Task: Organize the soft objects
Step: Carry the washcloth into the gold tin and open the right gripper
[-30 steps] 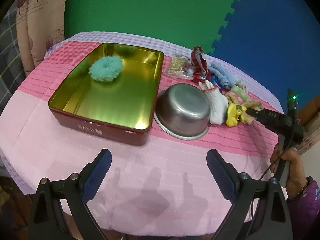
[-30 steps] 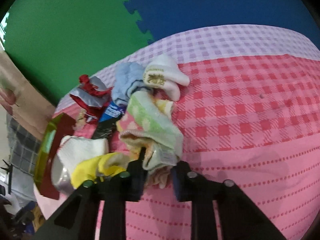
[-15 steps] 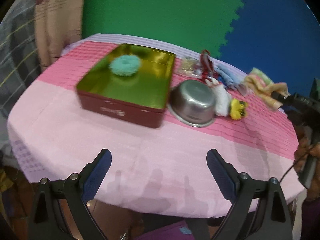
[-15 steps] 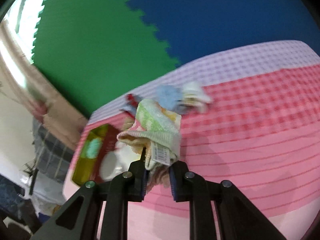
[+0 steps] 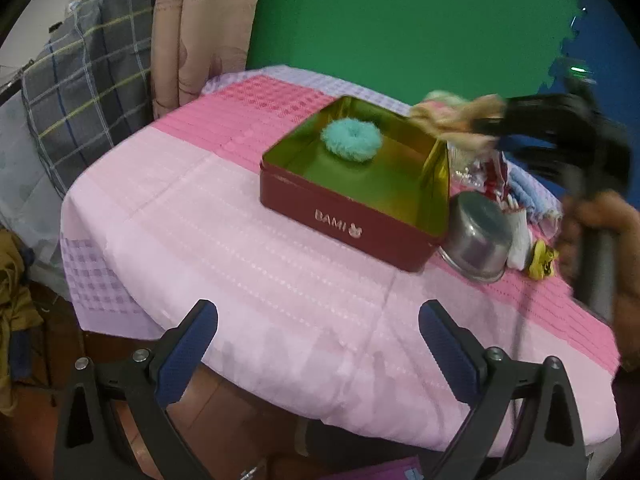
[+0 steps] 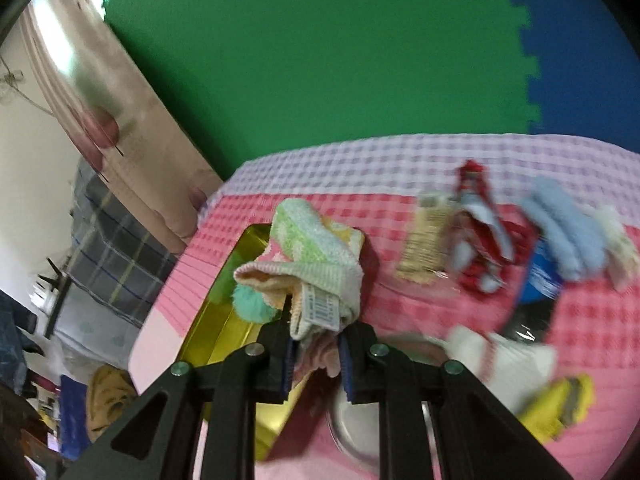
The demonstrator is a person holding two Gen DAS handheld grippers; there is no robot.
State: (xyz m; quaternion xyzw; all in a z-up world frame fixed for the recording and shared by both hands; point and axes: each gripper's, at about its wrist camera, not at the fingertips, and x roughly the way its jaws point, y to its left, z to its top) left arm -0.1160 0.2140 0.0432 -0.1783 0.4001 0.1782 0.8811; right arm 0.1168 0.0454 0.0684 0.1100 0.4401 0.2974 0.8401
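My right gripper (image 6: 316, 354) is shut on a folded green, pink and white towel (image 6: 312, 256) and holds it in the air above the far right corner of the red tin (image 5: 352, 216). The towel also shows in the left wrist view (image 5: 452, 118). The tin has a gold inside and holds a teal fluffy scrunchie (image 5: 351, 139), also seen past the towel (image 6: 250, 304). My left gripper (image 5: 318, 344) is open and empty, low over the near table edge.
A steel bowl (image 5: 476, 236) lies beside the tin's right side. Behind it lie a white sock (image 6: 504, 356), a yellow soft toy (image 6: 556, 408), a blue cloth (image 6: 564, 236), red wrappers (image 6: 480, 216) and a snack packet (image 6: 424, 244). A pink checked tablecloth (image 5: 240, 248) covers the table.
My right gripper lifted the towel off the pile and carried it left, over the tin. My left gripper pulled back and left from the table.
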